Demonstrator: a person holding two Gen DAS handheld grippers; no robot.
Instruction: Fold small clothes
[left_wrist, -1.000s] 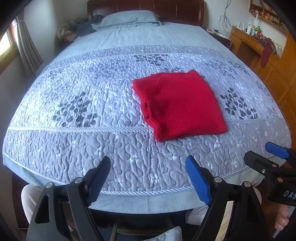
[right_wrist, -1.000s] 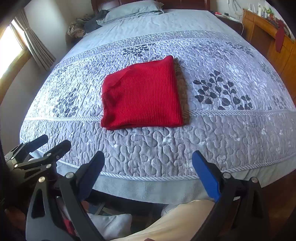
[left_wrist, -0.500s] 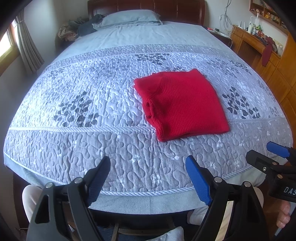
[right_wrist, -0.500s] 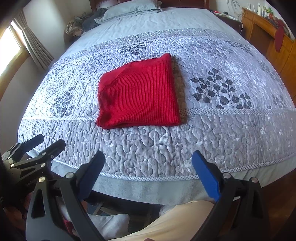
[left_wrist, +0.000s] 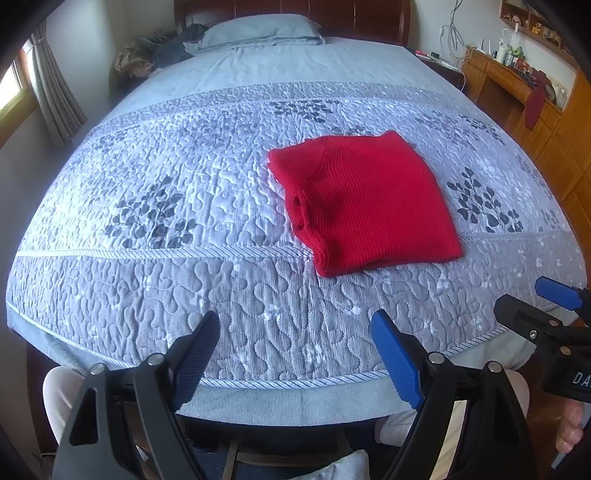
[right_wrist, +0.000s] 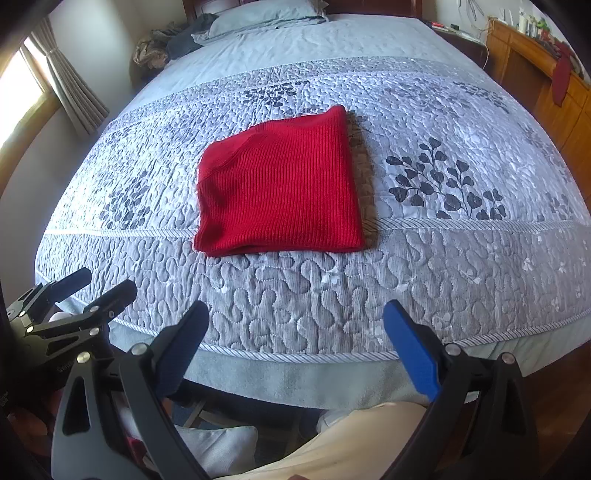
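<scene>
A red knitted sweater (left_wrist: 369, 199) lies folded into a rough square on the grey quilted bedspread (left_wrist: 184, 258), right of the middle. In the right wrist view the sweater (right_wrist: 280, 192) shows its ribbed top layer lying flat. My left gripper (left_wrist: 295, 325) hovers open over the bed's near edge, well short of the sweater, with nothing between its fingers. My right gripper (right_wrist: 297, 312) is open too, held over the same edge and empty. Each gripper shows in the other's view: the right gripper (left_wrist: 524, 295) at the far right, the left gripper (right_wrist: 107, 280) at the far left.
A pillow (left_wrist: 258, 29) and a heap of clothes (left_wrist: 159, 55) lie at the headboard. Wooden cabinets (left_wrist: 546, 122) run along the right side, with a window and curtain (left_wrist: 55, 96) on the left. The person's legs in light trousers (right_wrist: 369, 443) are below the bed's edge.
</scene>
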